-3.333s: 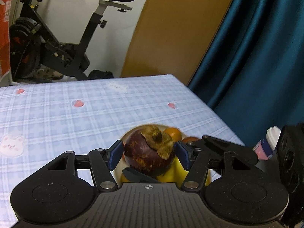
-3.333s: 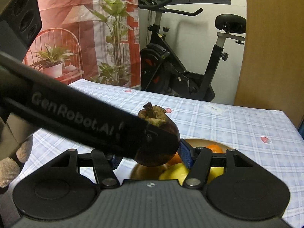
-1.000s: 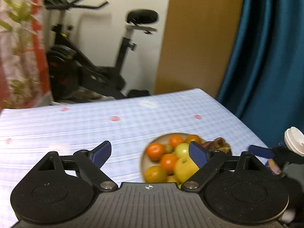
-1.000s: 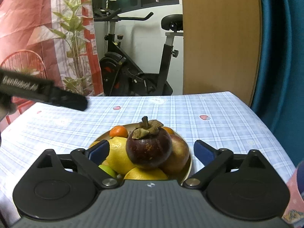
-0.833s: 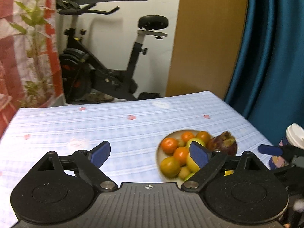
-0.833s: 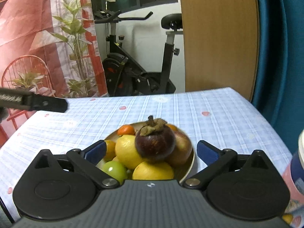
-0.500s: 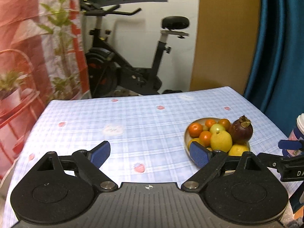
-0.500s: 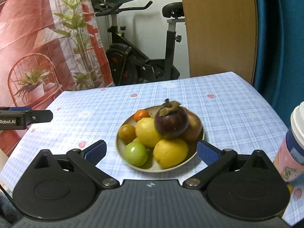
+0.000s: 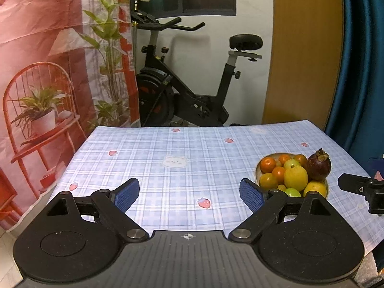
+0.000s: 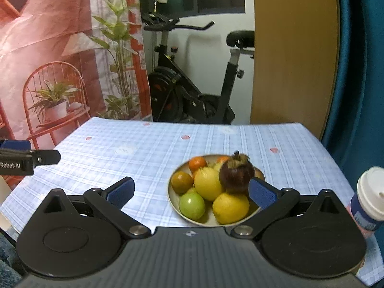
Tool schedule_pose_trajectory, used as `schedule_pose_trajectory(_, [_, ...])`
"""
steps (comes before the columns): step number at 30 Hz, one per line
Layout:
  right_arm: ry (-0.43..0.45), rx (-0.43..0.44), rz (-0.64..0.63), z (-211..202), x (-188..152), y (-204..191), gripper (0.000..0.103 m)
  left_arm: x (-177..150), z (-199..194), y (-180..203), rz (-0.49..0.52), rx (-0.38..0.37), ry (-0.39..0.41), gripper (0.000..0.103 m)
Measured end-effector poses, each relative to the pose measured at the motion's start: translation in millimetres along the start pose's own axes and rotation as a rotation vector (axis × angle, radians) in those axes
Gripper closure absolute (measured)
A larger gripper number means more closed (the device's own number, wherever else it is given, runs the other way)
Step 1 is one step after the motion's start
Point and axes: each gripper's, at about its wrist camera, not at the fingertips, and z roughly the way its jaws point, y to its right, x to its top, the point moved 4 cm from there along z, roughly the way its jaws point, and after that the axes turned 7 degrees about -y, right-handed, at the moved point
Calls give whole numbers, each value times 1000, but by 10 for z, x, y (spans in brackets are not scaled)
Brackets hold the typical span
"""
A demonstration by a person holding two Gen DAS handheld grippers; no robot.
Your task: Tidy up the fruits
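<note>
A beige bowl (image 10: 175, 210) on the blue plaid tablecloth (image 9: 192, 168) holds several fruits: oranges, lemons, a green one and a dark purple mangosteen (image 10: 236, 174) on top. In the left wrist view the bowl (image 9: 257, 171) sits at the right, with the mangosteen (image 9: 318, 164) on its far right side. My left gripper (image 9: 189, 193) is open and empty over bare cloth, left of the bowl. My right gripper (image 10: 190, 192) is open and empty too, held back from the bowl on its near side. The other gripper's tip shows at the edge of each view.
A pink and blue cup with a white lid (image 10: 370, 199) stands at the table's right front corner. An exercise bike (image 9: 192, 84) stands beyond the far table edge. A printed backdrop hangs on the left, a blue curtain (image 9: 360, 60) on the right.
Both grippers have pulled back and up from the bowl. The left one has swung left, so the bowl now sits at its right. The mangosteen that was held earlier rests on the fruit pile.
</note>
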Motion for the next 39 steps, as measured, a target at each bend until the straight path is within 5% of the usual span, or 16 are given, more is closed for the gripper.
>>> schedule_pose_trajectory(39, [-1,30,18,2,34,-45,0,-6,-47,68,-9,-11,44,11])
